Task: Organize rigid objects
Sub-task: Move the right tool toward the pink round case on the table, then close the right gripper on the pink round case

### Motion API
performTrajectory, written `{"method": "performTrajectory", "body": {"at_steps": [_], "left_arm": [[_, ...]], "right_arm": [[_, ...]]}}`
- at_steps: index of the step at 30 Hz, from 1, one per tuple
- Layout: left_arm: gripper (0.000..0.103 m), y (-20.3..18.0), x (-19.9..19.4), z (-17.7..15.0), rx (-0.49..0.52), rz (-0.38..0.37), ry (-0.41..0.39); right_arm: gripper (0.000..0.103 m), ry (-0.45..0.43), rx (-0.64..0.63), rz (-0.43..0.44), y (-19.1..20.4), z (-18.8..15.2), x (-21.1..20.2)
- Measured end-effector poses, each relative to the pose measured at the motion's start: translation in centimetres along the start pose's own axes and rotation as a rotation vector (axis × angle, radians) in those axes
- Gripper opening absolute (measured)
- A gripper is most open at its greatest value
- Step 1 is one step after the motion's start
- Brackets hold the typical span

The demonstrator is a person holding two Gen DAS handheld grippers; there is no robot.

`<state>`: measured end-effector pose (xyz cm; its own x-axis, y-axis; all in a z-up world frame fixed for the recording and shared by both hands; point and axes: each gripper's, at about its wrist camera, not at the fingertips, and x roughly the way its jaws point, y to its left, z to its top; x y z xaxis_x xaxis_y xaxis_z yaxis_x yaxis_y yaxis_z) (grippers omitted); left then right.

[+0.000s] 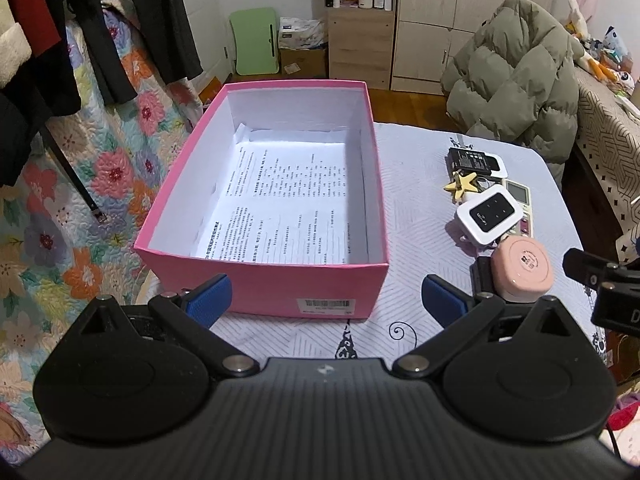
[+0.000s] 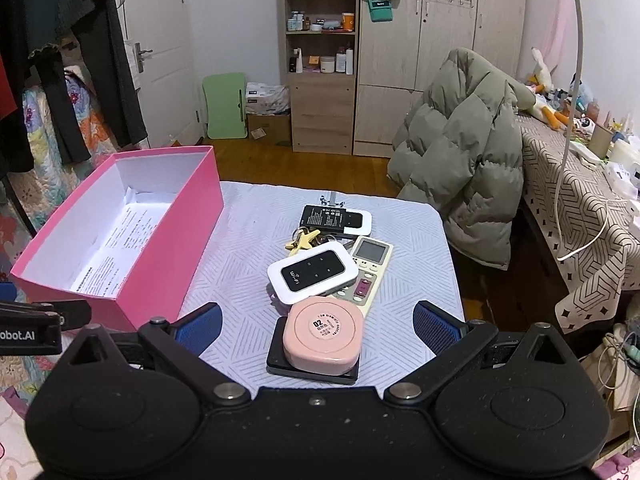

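Right now both claws hang wide open and empty at the counter's near edge. Between the right claw's (image 2: 316,326) blue pads sits a pink rounded case (image 2: 323,333), stamped "02", lying on a black slab (image 2: 280,364). Just behind it a white router (image 2: 313,277) reads "WiFi", overlapping a beige remote (image 2: 370,268). Ahead of the left claw (image 1: 326,300), the open pink box (image 1: 264,280) fills the counter's left side, printed paper (image 1: 288,204) lining its floor.

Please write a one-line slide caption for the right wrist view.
Open right gripper faces a pink compact heading a pile of small devices beside an open pink box.
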<state>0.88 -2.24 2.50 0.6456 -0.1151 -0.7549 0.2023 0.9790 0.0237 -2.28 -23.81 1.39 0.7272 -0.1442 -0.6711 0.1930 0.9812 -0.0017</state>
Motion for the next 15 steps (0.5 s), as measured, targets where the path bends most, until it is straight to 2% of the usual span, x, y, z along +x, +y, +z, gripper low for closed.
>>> {"method": "performTrajectory", "body": {"at_steps": [7, 12, 15], "left_arm": [[0.102, 0.6, 0.1, 0.0, -0.006, 0.004, -0.031], [0.102, 1.0, -0.1, -0.1, 0.004, 0.000, -0.039], [0.102, 1.1, -0.4, 0.3, 0.042, 0.005, -0.055]], "right_arm": [[0.103, -0.047, -0.052, 0.001, 1.1, 0.0, -0.8], [0.103, -0.118, -0.112, -0.015, 2.1, -0.2, -1.6], [0.103, -0.167, -0.123, -0.002, 1.8, -0.4, -1.7]]}}
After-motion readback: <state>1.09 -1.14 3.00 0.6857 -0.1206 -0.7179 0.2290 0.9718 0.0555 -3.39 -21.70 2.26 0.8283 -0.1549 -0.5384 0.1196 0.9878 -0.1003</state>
